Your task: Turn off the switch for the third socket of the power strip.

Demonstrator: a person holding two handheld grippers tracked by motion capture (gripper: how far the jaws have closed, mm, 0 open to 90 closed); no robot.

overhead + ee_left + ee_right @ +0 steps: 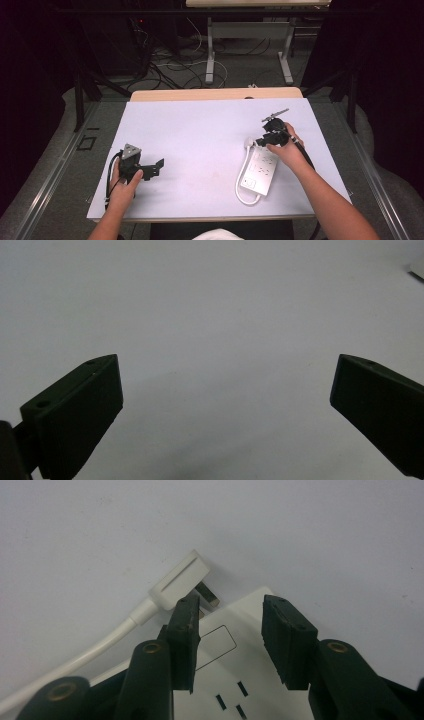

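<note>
Right tongs (227, 645) hover low over the far end of the strip (260, 167), jaws parted with a gap between them, grasping nothing. In the right gripper view the jaws straddle the strip's (235, 665) top face near its rocker switch; slots show just below. The plug (182, 580) lies on the desk at the strip's far corner, prongs pointing toward the strip, not inserted in any socket. Left tongs (225, 410) released, jaws wide apart, nothing between them, over bare white sheet.

Progress, as judged: the work looks to be at its start or approach stage. The plug (248, 143) is free and ungrasped; the strip lies flat at the right-front part of the desk (200, 130), with its cord (245, 196) looping round its near end. Picking up the plug or pressing the switch is not yet done.

Surroundings: the left gripper (134, 165) rests well apart at the left-front of the desk. Nothing else lies on the sheet. Possible hindrance: the plug sits just beside the left jaw of the right tongs, and the stiff cord may drag the strip.
</note>
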